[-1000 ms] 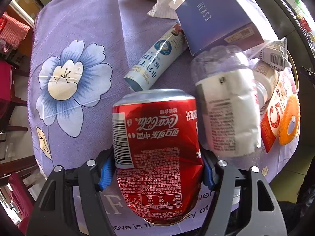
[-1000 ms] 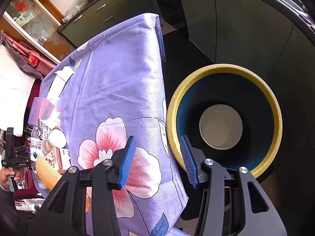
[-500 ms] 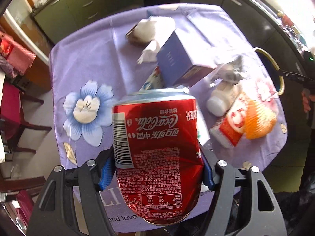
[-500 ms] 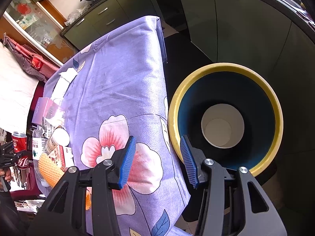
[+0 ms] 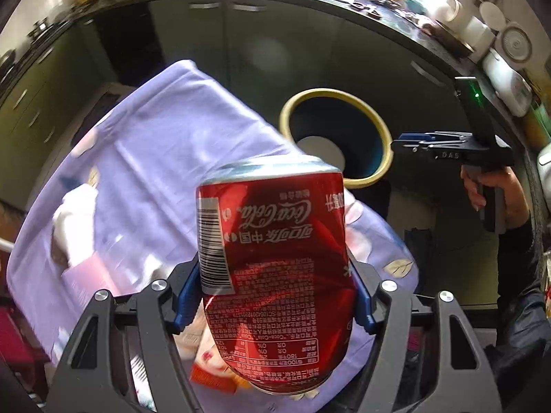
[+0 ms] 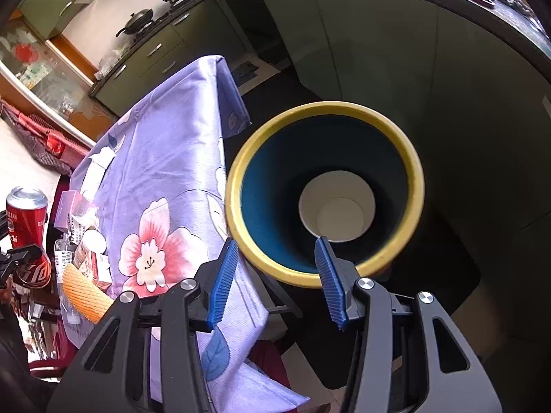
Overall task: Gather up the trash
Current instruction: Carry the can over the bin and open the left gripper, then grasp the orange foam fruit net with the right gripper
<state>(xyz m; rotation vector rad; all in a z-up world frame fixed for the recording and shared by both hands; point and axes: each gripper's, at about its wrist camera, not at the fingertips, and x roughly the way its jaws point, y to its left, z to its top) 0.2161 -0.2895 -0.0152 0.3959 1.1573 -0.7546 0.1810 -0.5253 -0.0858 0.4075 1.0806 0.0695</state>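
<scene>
Between the blue pads of the left gripper (image 5: 273, 296), a red Coca-Cola can (image 5: 275, 275) sits clamped at its dented sides, silver end pointing away from the camera and label upside down. Seen from the right wrist camera, that same can (image 6: 26, 220) shows at nine o'clock, held above the near end of the table. The lilac flowered tablecloth (image 5: 165, 158) spreads behind the can from about nine to twelve o'clock in the left view, blurred; a white crumpled tissue (image 5: 74, 220) lies on it at nine o'clock.

At one o'clock from the can stands the trash bin (image 5: 375, 130), yellow-rimmed with a dark blue inside and a pale round bottom, on the floor just beside the table's edge. At three o'clock a hand (image 5: 496, 192) grips the dark handle of the right gripper (image 5: 409, 141), which points toward the bin.

From the right wrist camera, the right gripper (image 6: 275, 275) has its blue ribbed fingers (image 6: 224, 275) set moderately apart with nothing between them, poised over the bin's near rim (image 6: 416, 179). More litter sits on the cloth at eight o'clock: an orange foam net sleeve (image 6: 84, 292), a red-and-white carton (image 6: 98, 265), a white-capped bottle (image 6: 91, 241) and a small lilac box (image 6: 70, 206). Dark green kitchen cabinets (image 6: 361, 51) run behind.
</scene>
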